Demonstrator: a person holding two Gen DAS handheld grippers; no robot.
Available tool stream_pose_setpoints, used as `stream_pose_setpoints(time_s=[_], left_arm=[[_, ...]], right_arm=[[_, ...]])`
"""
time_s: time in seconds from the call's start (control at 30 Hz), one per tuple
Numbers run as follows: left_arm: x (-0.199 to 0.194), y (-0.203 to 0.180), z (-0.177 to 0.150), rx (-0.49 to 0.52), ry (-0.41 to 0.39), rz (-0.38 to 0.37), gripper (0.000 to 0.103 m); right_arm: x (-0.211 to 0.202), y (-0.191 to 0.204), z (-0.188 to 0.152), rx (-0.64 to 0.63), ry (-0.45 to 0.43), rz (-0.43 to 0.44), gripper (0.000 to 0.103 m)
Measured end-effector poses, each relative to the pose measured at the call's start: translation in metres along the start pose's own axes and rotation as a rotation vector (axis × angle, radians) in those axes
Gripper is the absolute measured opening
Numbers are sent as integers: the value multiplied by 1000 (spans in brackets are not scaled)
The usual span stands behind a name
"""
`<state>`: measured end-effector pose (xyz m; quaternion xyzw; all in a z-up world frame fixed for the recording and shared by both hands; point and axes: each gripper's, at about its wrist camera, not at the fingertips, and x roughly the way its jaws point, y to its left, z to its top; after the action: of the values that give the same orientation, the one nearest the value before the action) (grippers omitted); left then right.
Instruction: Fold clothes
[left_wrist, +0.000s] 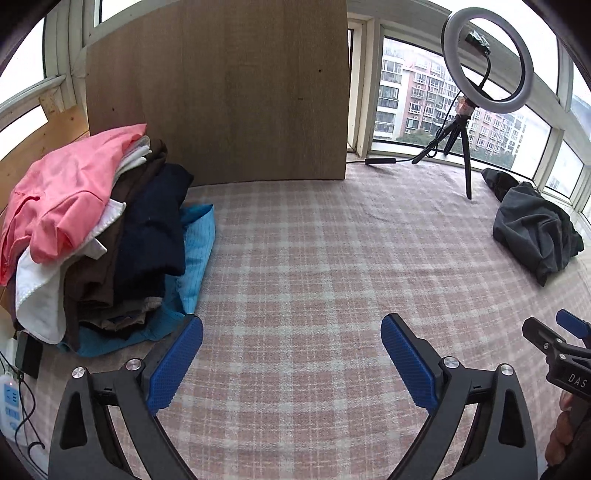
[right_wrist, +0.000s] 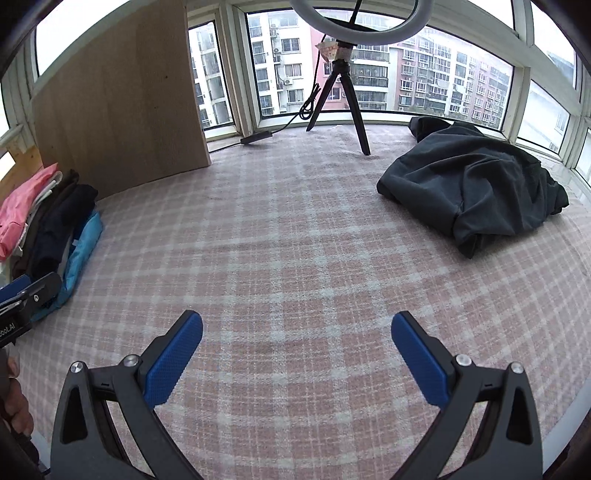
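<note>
So the surface is a bed or platform covered in a pink-and-white plaid blanket. At about 9 o'clock sits a stack of folded clothes, pink on top, blue at the bottom. Around 2 o'clock there's a crumpled dark garment. At 12 o'clock stands a ring light tripod, beside a wooden board.

my left gripper spread wide over plaid blanket, nothing held, folded stack left, dark garment far right
</note>
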<state>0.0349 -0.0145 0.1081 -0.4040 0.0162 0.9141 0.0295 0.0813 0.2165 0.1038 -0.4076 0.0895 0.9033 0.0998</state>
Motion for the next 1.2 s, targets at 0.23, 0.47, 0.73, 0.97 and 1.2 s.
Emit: stream_pose_setpoints(time_s=[0.23, 0.47, 0.73, 0.97, 1.2], left_arm=[[-60, -5, 16, 56, -79, -12, 98], [-106, -8, 24, 57, -144, -68, 98], [-130, -25, 24, 103, -188, -145, 99], [-135, -55, 29, 133, -188, -196, 99], [-129, -92, 38, 143, -187, -201, 99]], right_arm=[[-79, -6, 11, 50, -107, -5, 103], [-138, -26, 4, 109, -173, -33, 103], [-178, -45, -15, 133, -224, -148, 103], [-198, -72, -18, 154, -255, -220, 103], [-194, -113, -9, 161, -270, -262, 103]])
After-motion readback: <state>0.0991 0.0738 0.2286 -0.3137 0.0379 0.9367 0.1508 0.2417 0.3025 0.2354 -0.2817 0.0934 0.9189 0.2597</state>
